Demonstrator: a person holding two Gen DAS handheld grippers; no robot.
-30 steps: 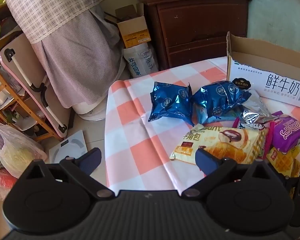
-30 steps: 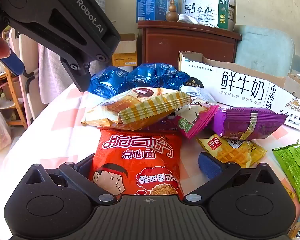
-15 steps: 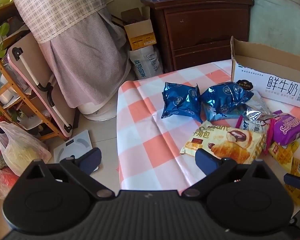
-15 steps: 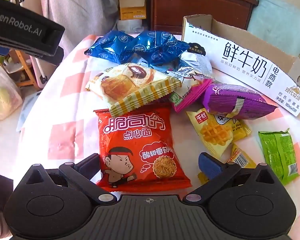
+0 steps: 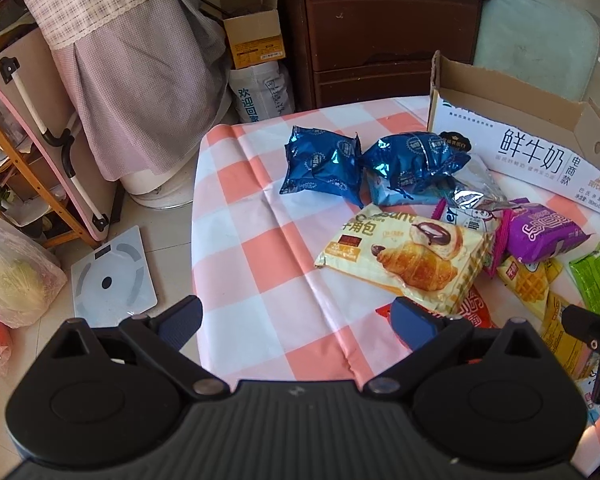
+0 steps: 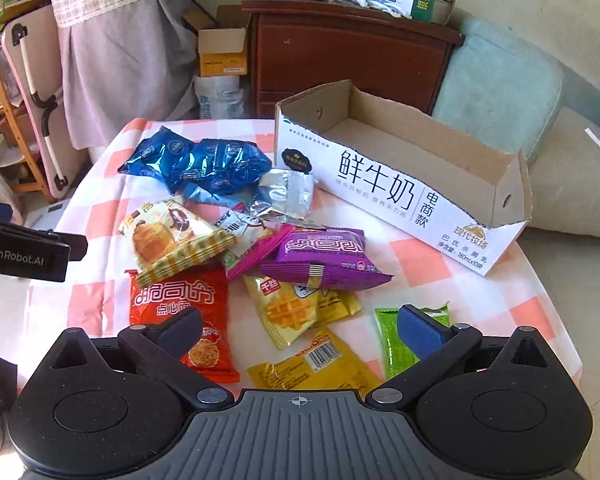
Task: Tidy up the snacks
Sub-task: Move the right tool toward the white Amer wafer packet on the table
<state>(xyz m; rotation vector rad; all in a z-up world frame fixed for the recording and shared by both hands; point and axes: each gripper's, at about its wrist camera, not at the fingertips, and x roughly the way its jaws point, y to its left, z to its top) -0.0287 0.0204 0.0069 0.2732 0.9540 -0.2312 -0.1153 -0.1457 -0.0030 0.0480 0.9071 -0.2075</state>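
The right gripper (image 6: 299,329) is being held spread wide and empty above the red noodle packet (image 6: 180,312) and waffle packet (image 6: 294,312); the left gripper (image 5: 296,318), likewise gaping and empty, is being held over the checked tablecloth (image 5: 244,248), "GenRobot.AI" being shown on its side; beyond, the snacks are being left heaped beside the carton (image 6: 400,184) marked "鲜牛奶".

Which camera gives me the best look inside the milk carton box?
The right wrist view. It looks down into the cardboard box and shows its bare brown floor, with no snack visible inside. The left wrist view catches the box from a lower angle: the printed front wall and inner back wall show, but not the floor.
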